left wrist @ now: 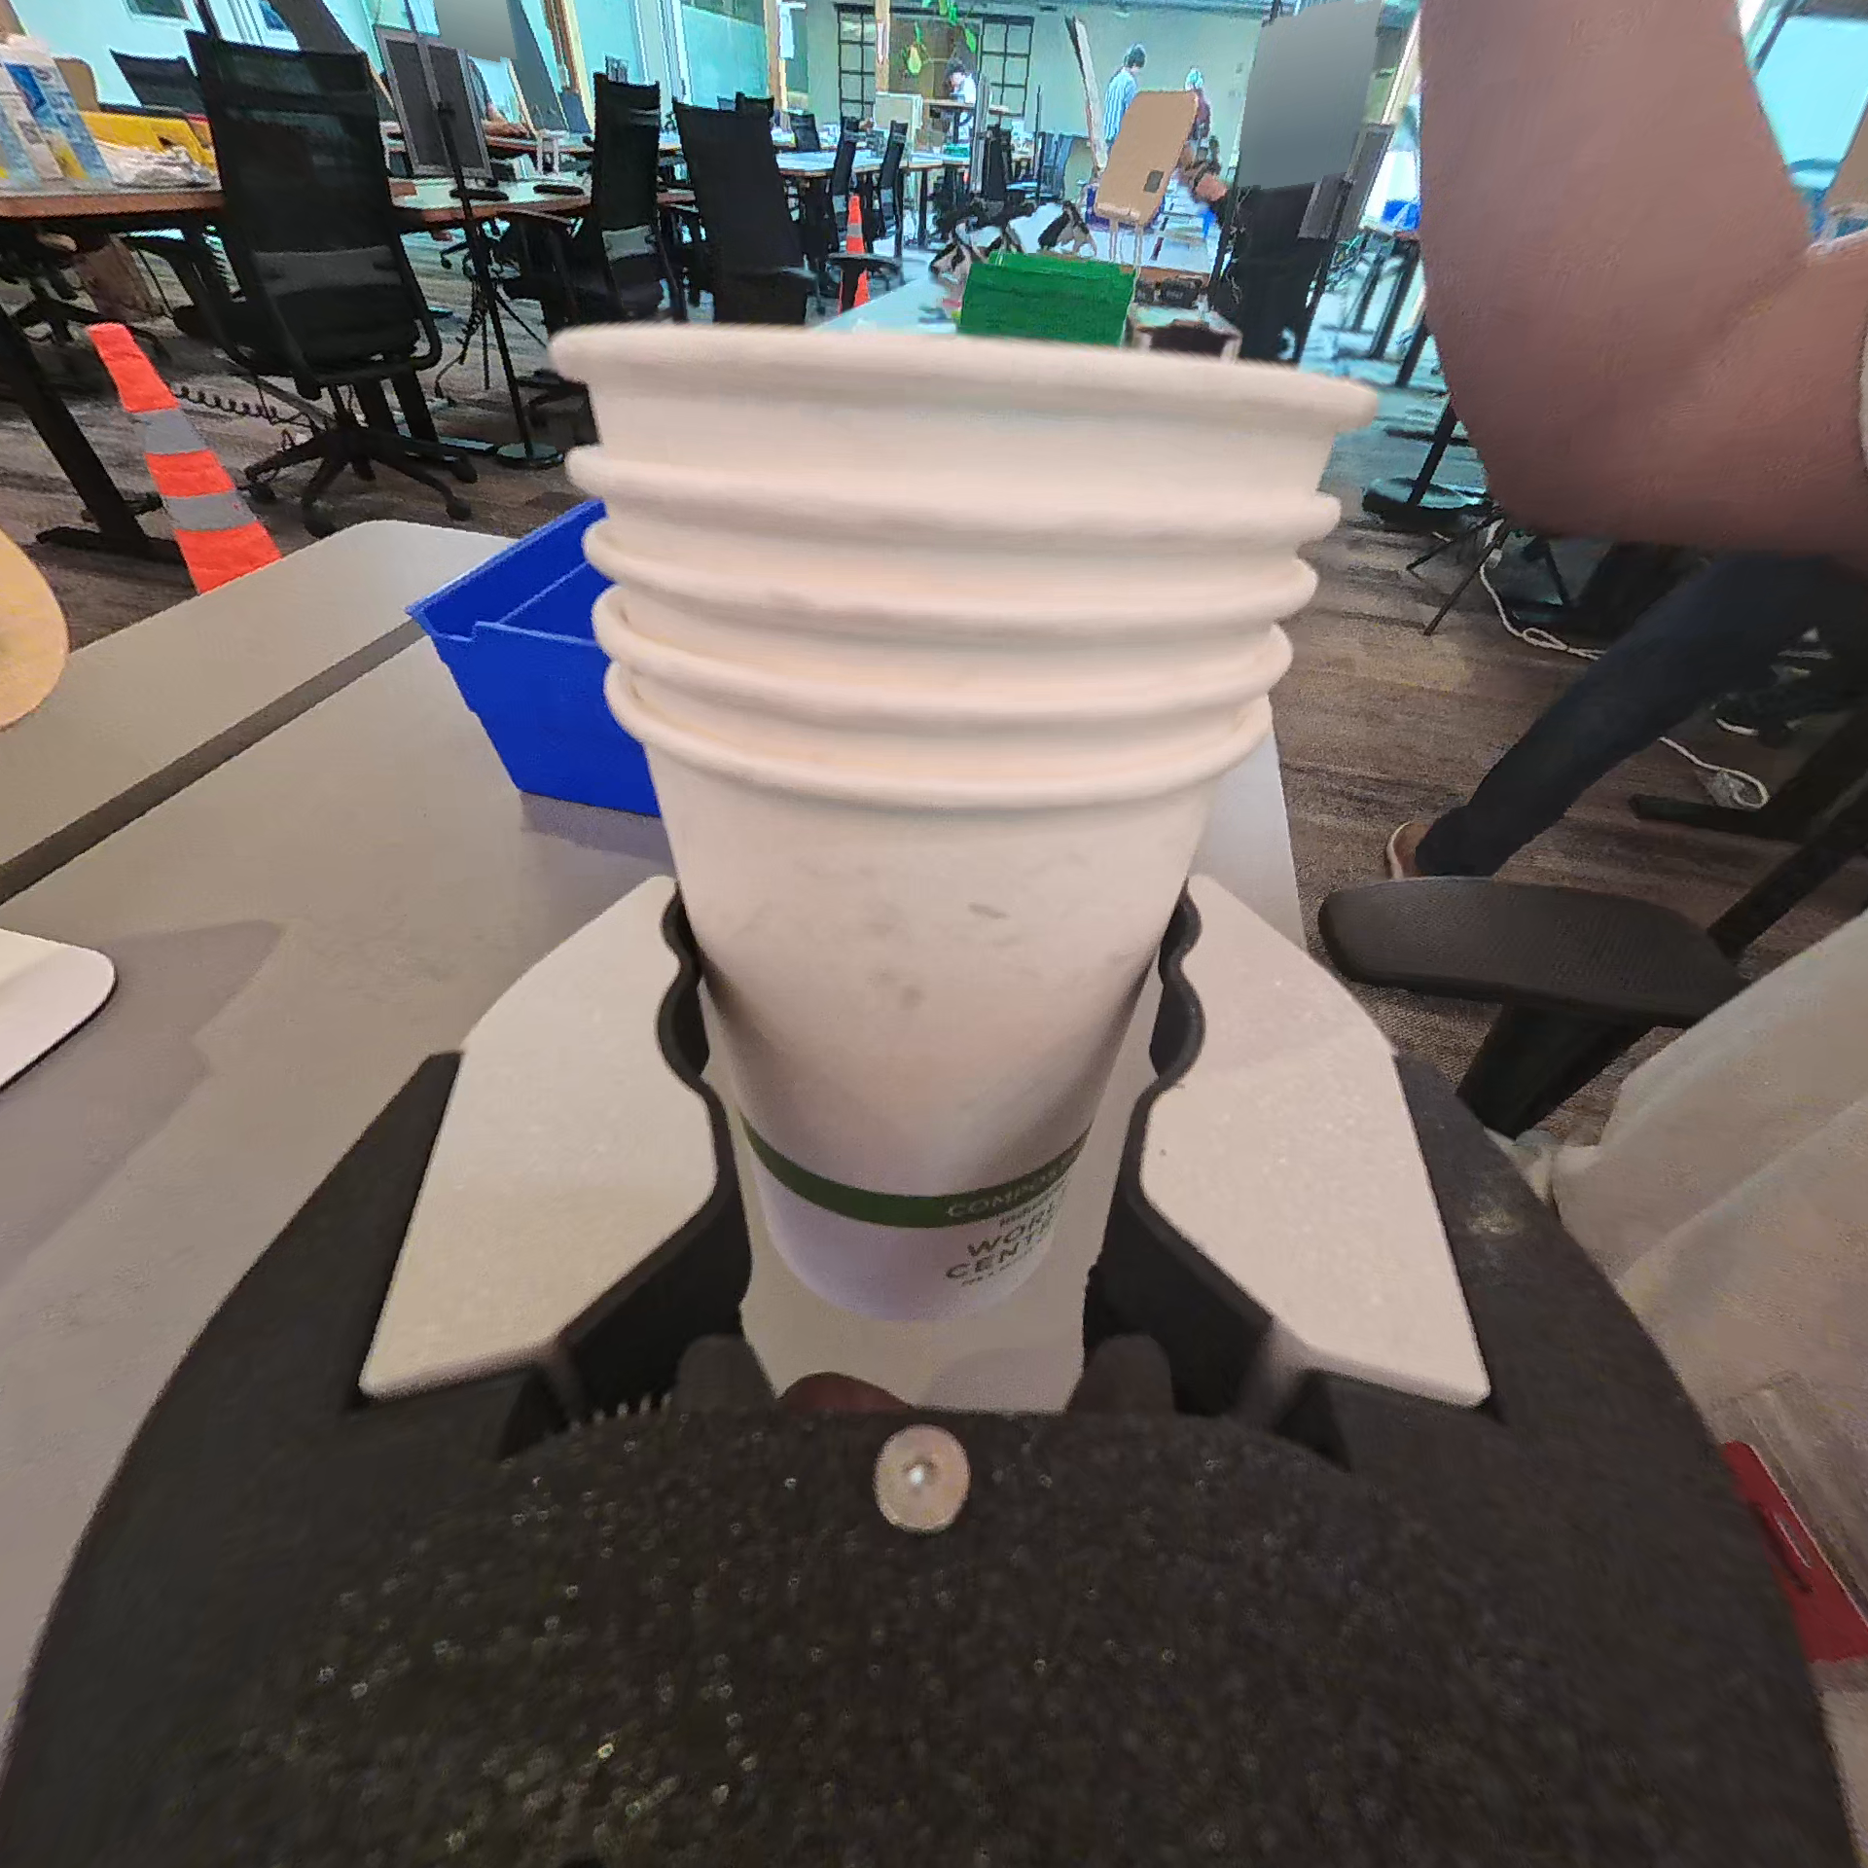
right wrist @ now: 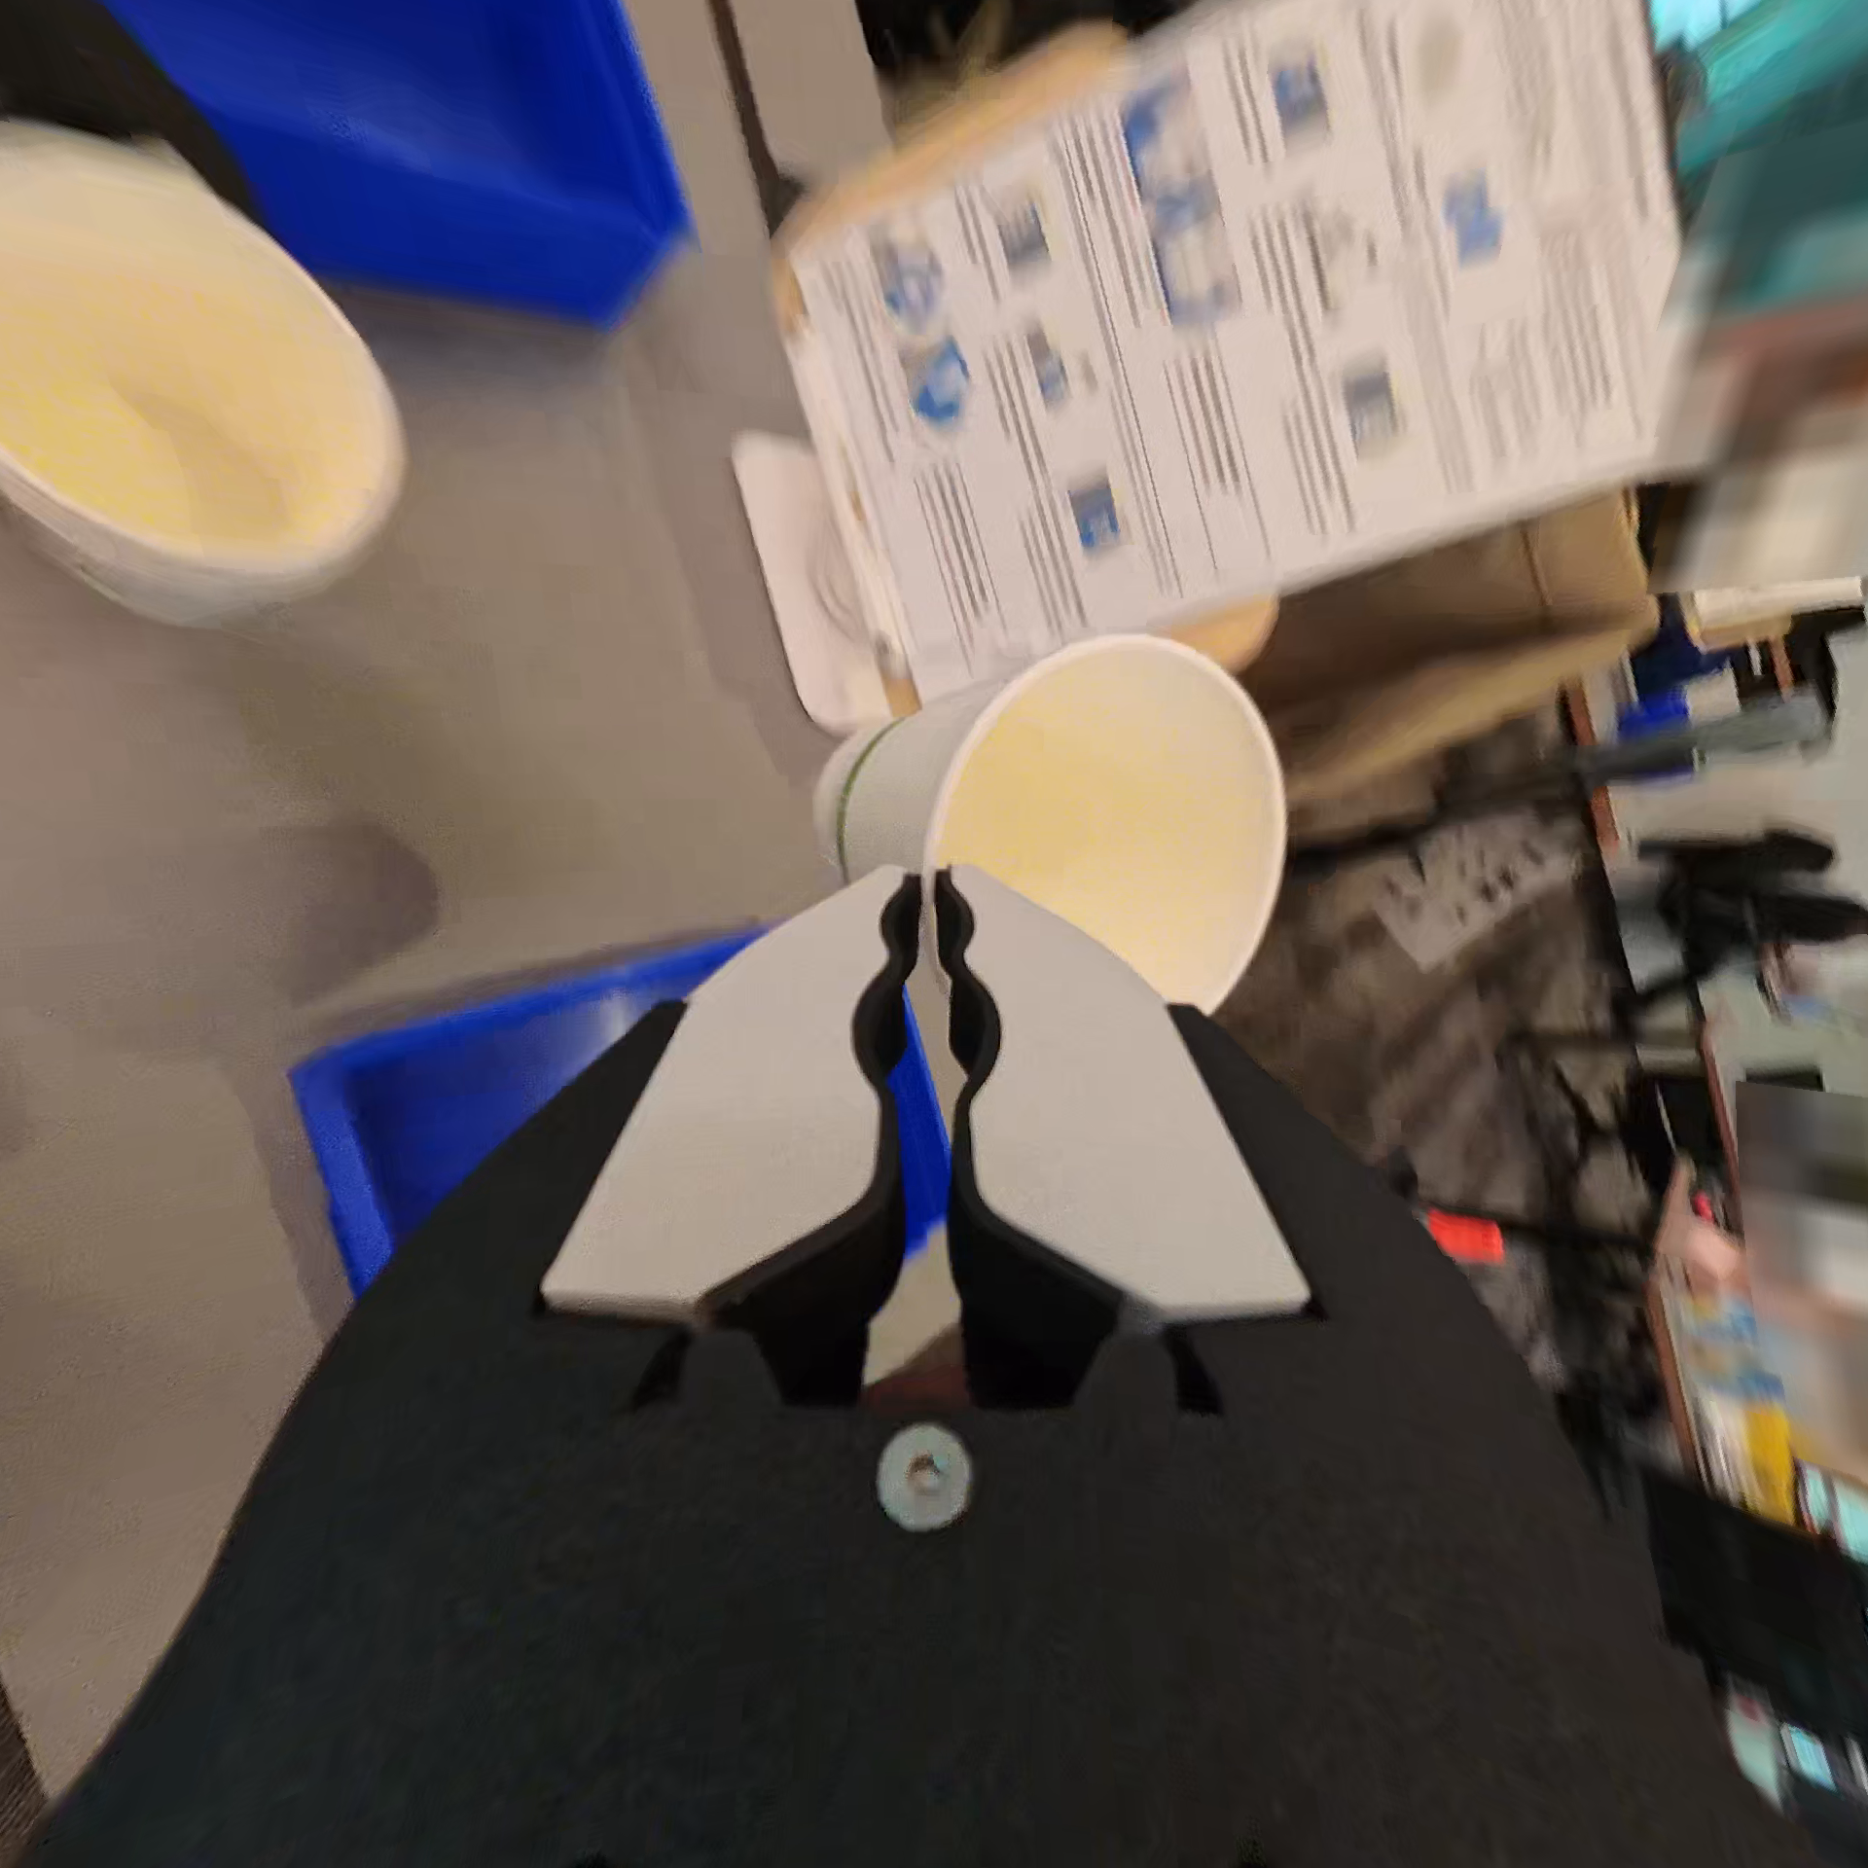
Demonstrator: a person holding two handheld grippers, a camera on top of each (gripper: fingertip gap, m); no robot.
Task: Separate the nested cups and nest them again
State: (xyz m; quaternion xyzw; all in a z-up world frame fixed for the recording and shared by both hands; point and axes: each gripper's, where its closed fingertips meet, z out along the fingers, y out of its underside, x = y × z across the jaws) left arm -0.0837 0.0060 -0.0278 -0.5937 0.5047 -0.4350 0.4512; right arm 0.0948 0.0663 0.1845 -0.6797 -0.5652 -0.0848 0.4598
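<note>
Left wrist view: the left gripper (left wrist: 928, 970) has its jaws closed around the bottom cup of an upright stack of five nested white paper cups (left wrist: 950, 647), above the grey tabletop (left wrist: 303, 910). A blue plastic bin (left wrist: 526, 667) sits behind it.

Right wrist view, blurred: the right gripper (right wrist: 928, 890) pinches the rim of one single white paper cup (right wrist: 1071, 819), jaws nearly together. Two blue bins show here, one far (right wrist: 435, 131), one near (right wrist: 465, 1092).

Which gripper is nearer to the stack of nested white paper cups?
Left. The left gripper is shut on the stack of nested white paper cups, fingers against its lower wall. The right gripper pinches a single white paper cup by its rim, apart from the stack.
</note>
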